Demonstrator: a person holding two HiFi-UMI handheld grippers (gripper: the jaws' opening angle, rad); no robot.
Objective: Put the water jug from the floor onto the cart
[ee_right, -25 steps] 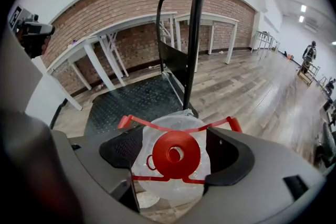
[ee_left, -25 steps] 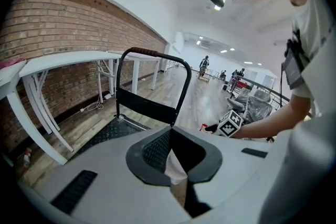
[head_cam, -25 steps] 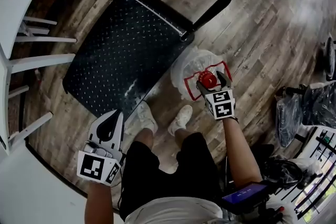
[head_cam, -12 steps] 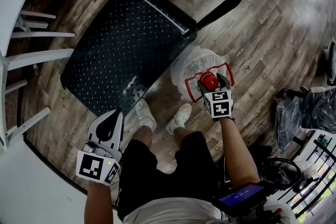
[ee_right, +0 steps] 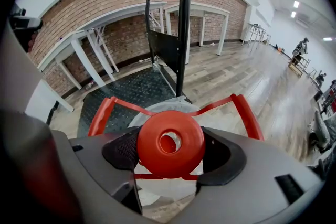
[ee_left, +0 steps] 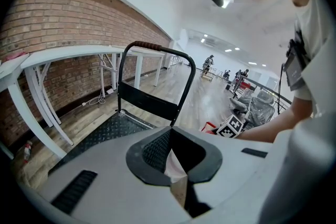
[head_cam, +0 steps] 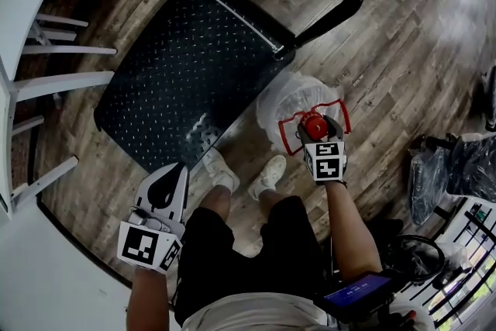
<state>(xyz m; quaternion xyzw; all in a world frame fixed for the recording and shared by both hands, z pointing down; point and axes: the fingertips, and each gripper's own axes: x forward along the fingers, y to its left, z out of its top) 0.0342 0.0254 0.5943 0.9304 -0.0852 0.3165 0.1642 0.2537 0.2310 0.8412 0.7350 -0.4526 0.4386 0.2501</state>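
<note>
The jug (head_cam: 288,101) sits on the floor (head_cam: 387,50) by the cart (head_cam: 178,66); the right gripper (ee_right: 173,150) is closing round its cap (ee_right: 168,136); the left gripper (ee_left: 173,160) is shut, empty.

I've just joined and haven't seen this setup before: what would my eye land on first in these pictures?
The bright red cap of the water jug, which stands on the wood floor by the person's feet, sits between the closing jaws of the right gripper. Right beside the jug lies the black studded cart, its looped handle rising next to it.
</note>
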